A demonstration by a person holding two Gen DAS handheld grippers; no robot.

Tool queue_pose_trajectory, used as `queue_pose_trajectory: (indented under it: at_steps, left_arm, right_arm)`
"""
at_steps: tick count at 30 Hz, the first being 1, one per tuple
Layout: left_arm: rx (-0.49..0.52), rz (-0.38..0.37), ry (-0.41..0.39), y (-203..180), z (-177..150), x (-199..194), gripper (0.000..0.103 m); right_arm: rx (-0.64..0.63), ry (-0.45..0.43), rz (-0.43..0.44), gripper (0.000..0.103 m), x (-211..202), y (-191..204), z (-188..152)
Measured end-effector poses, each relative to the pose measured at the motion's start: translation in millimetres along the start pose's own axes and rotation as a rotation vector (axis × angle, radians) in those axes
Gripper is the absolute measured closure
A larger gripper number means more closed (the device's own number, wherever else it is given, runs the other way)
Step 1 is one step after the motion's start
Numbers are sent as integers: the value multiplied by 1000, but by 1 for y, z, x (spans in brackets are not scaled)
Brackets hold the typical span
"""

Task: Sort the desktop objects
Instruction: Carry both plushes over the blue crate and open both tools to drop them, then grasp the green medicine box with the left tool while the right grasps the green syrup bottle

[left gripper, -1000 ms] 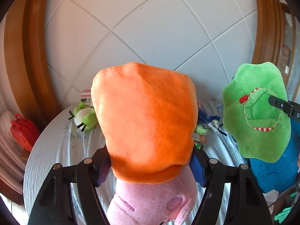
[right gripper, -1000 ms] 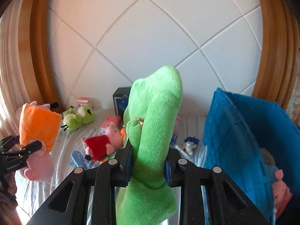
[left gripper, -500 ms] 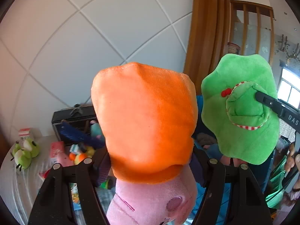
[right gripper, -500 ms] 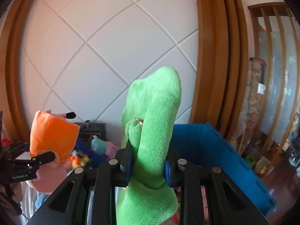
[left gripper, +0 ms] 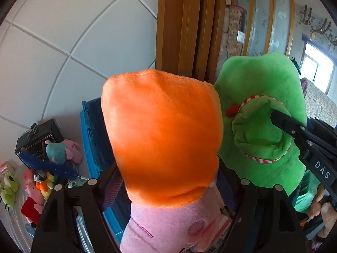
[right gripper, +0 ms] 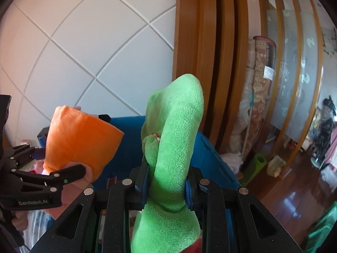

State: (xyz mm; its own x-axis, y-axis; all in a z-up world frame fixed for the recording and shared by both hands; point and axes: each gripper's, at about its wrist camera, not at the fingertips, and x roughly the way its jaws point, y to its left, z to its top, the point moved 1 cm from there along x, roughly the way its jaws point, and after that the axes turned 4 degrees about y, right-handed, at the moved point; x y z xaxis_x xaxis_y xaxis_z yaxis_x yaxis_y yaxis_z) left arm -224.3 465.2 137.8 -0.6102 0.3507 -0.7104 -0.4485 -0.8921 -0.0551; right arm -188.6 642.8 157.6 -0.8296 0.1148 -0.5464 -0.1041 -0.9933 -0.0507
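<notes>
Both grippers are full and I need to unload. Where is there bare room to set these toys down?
The blue crate behind the green plush shows bare wall and some open floor; most of its inside is hidden. The table corner by the black box is crowded with small toys. A bare strip of tablecloth runs along its near edge.
</notes>
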Motion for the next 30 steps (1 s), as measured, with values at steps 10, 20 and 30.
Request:
queue_pose_trajectory:
  at_steps: [10,20,30]
  left_arm:
    - [5,57,54,0,-3,22,23]
    - [32,45,9,9,-16,3,23]
    - [25,-11,-82,30,-36,-48,23]
  right_arm:
    - [21,127,101,64,47,-13,-18]
    - [27,149,70,0,50,-15,-21]
    - [27,120,24,0,5,3,-24]
